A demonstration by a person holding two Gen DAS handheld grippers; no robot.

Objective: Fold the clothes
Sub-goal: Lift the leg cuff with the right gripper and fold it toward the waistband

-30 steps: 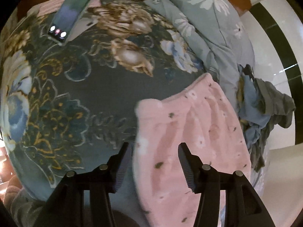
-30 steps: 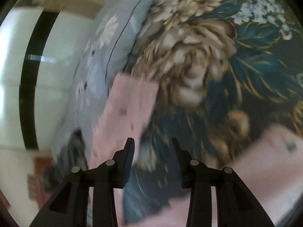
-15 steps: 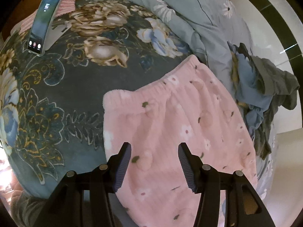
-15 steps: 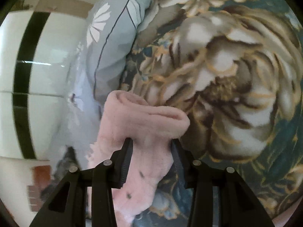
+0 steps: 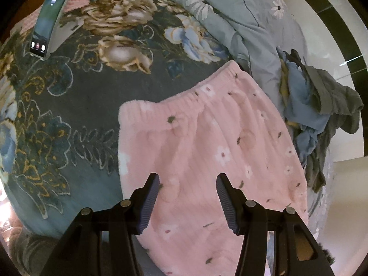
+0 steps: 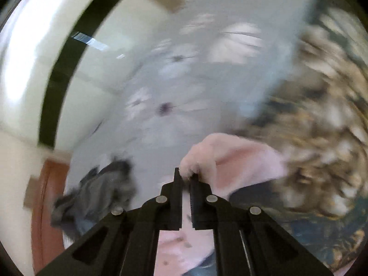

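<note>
Pink fleece pants [image 5: 207, 142] with small flowers lie flat on the dark floral bedspread [image 5: 69, 105], waistband toward the far side. My left gripper [image 5: 187, 191] is open and hovers just above the pants, empty. In the blurred right wrist view, my right gripper [image 6: 185, 176] is shut on a bunched end of the pink pants [image 6: 230, 161] and holds it lifted above the bed.
A phone [image 5: 49, 18] leans at the far left of the bed. A grey daisy-print duvet [image 5: 241, 16] lies at the far right. A heap of blue and grey clothes [image 5: 322, 112] sits at the bed's right edge, also in the right wrist view [image 6: 101, 191]. White floor lies beyond.
My right gripper has closed on the end of the pink pants and lifted it, swinging fast. My left gripper has shifted over the pants and stayed open.
</note>
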